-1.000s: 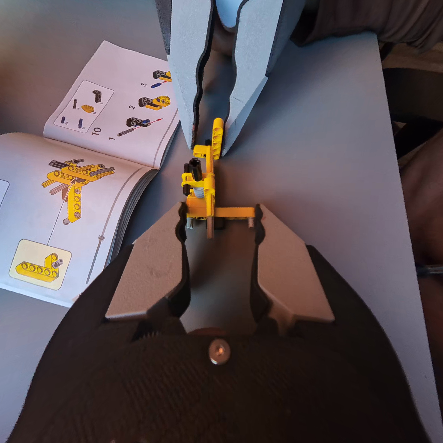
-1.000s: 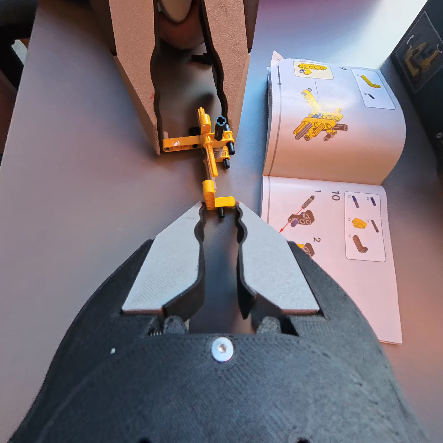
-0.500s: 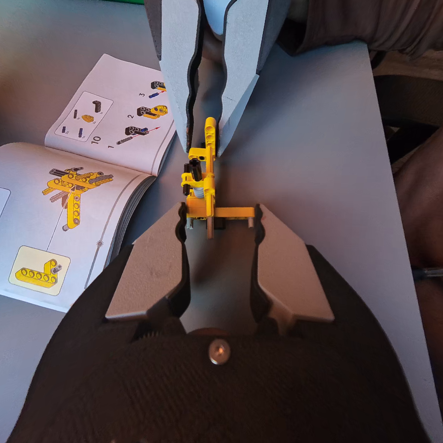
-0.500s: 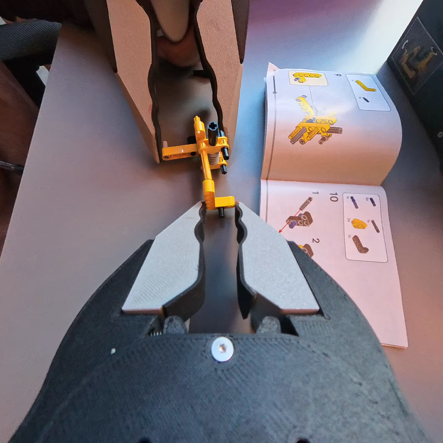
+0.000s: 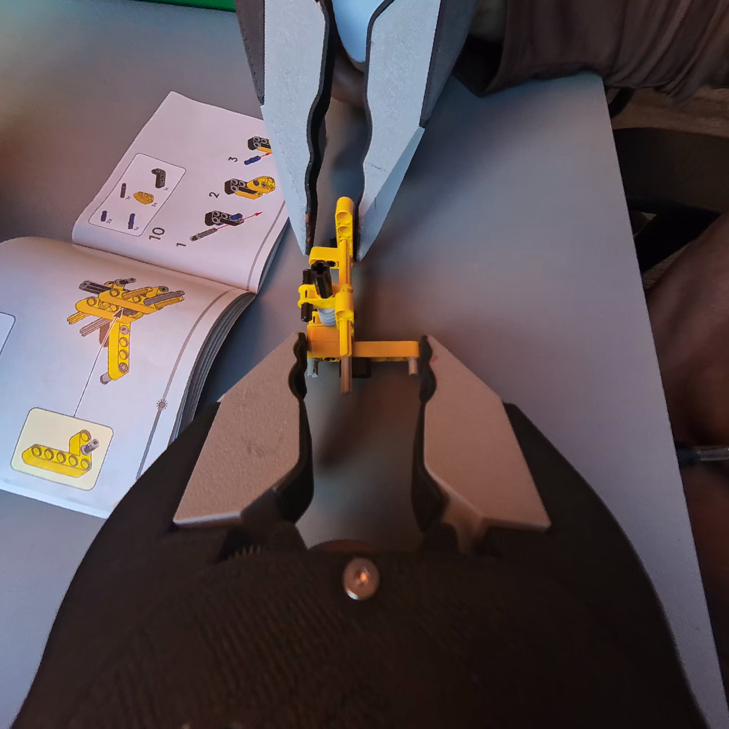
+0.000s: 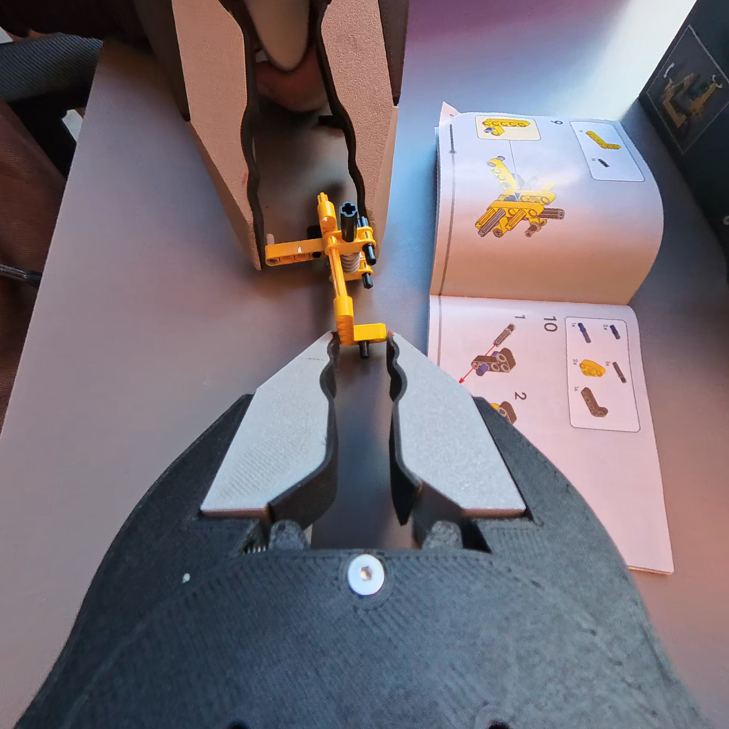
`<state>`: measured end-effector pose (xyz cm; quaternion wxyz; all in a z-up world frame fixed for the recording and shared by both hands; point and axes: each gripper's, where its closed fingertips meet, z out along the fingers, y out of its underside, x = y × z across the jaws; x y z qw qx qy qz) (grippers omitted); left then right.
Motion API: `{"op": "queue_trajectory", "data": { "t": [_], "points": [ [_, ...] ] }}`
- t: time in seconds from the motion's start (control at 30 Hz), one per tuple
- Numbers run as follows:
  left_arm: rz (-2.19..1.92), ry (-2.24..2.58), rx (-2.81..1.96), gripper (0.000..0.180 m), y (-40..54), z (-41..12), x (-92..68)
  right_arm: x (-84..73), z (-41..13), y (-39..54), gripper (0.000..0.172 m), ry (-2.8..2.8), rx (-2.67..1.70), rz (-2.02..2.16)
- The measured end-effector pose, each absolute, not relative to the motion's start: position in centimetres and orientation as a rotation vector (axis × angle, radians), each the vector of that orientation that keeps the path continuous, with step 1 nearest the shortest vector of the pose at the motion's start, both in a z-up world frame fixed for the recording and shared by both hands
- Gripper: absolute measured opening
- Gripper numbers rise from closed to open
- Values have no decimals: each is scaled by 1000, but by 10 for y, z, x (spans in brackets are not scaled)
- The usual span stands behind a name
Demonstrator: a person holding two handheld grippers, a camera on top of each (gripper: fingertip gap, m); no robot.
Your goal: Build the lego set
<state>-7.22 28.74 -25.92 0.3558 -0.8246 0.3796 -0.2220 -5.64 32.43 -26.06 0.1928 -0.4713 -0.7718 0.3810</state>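
Barely anything moved in that last second: the left gripper (image 5: pixel 361 351) kept its fingers clamped across the crossbeam of the yellow brick assembly (image 5: pixel 327 343), and the right gripper (image 6: pixel 361 335) stayed pinched on its L-shaped end, over the desk (image 5: pixel 493 276) beside the booklet (image 5: pixel 138 296). Only the right view caught the black box (image 6: pixel 694 98)

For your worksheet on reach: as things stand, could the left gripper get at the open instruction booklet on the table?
Probably not at once: the left gripper is shut on the yellow brick assembly. Nothing lies between it and the instruction booklet.

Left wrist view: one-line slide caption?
Left gripper clamps one end of a yellow brick assembly, right gripper the other, beside an open instruction booklet.
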Motion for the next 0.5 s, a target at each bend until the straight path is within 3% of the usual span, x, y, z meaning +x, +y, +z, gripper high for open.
{"op": "queue_trajectory", "data": {
  "t": [0.5],
  "points": [
    [-555, 972, -2147, 55, 289, -261, -72, -57, -262, 325, 20, -2168, -1334, 1066]
  ]
}}
